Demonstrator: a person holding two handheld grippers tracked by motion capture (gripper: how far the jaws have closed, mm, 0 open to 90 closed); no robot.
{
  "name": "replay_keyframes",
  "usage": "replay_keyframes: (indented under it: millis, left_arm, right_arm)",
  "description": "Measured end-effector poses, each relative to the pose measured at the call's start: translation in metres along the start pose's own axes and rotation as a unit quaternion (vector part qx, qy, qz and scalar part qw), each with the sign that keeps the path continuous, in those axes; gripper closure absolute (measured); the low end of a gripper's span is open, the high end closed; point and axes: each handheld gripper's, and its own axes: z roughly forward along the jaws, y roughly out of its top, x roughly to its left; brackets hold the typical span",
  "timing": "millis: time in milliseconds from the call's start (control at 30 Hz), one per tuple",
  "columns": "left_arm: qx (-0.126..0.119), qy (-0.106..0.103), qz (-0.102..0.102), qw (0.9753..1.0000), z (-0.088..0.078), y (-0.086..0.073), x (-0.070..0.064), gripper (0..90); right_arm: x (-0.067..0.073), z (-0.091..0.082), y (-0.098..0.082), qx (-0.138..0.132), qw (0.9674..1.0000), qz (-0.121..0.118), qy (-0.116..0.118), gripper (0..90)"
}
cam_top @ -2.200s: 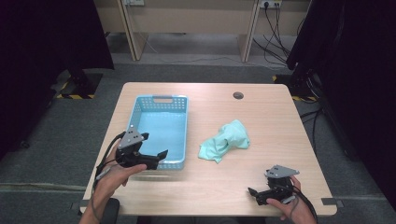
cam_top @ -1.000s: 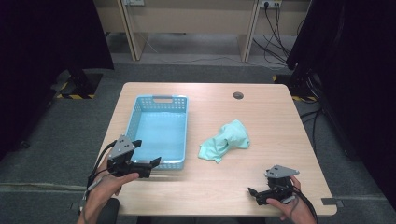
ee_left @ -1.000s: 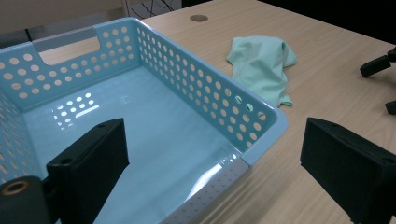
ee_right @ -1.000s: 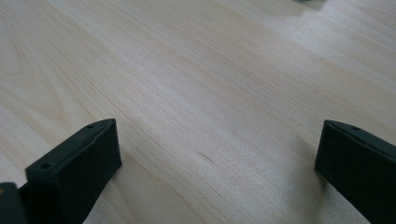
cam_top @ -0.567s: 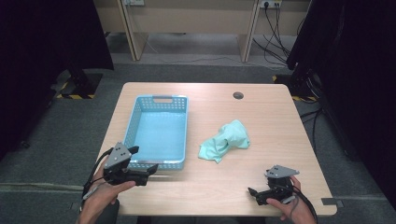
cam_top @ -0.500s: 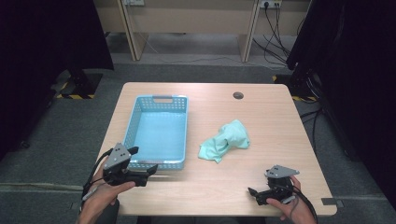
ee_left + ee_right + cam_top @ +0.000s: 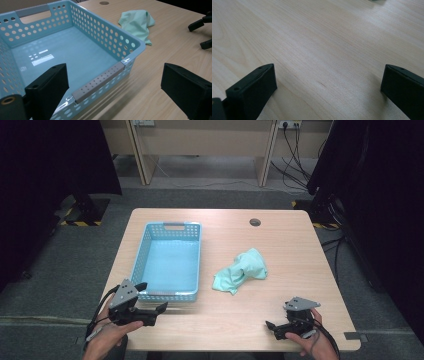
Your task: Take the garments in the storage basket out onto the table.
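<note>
At the near edge of the light wooden bench, the left tool has drawn back toward the person since the earlier frames: about two seconds ago it stood at the near rim of the pale blue perforated plastic basket, and now it sits lower, just in front of the basket's near short wall by the near left corner. Its jaws stand wide apart and hold nothing; in the left gripper view the grey strip of the basket's near handle lies between them, close but not touched. The basket itself has not shifted, so I judge the left tool has either let go of it after placing it or is lining up afresh for a grip on that handle.

The right tool rests near the near right corner, unchanged across the frames, jaws spread wide over bare wood and empty.

Farther in, the crumpled mint-green cloth lies just right of the basket, apart from it and well clear of both tools. It has not moved either; putting it into the empty basket looks like the work left to do.

Toward the far edge sits a small round dark grommet.

The person's forearms are cut off at the bottom of the high view, and in the right gripper view the cloth shows as no more than a green sliver at the top edge.
</note>
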Motion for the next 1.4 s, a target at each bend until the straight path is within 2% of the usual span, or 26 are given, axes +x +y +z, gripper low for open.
replay_keyframes:
  millis: [367,933,1400]
  left_arm:
    - [0.000,-0.001,-0.001,1.0000,-0.007,-0.009,-0.003,6.9]
    - [0.005,0.012,-0.004,0.9999,-0.014,-0.025,-0.006,6.9]
    - [0.011,0.014,-0.001,0.9998,-0.015,-0.030,-0.008,6.9]
  right_arm:
    - [0.000,0.000,0.000,0.000,1.0000,0.000,0.000,0.3]
    - [0.000,0.000,0.000,0.000,1.0000,0.001,-0.001,0.3]
    - [0.000,0.000,0.000,0.000,1.0000,0.001,-0.001,0.4]
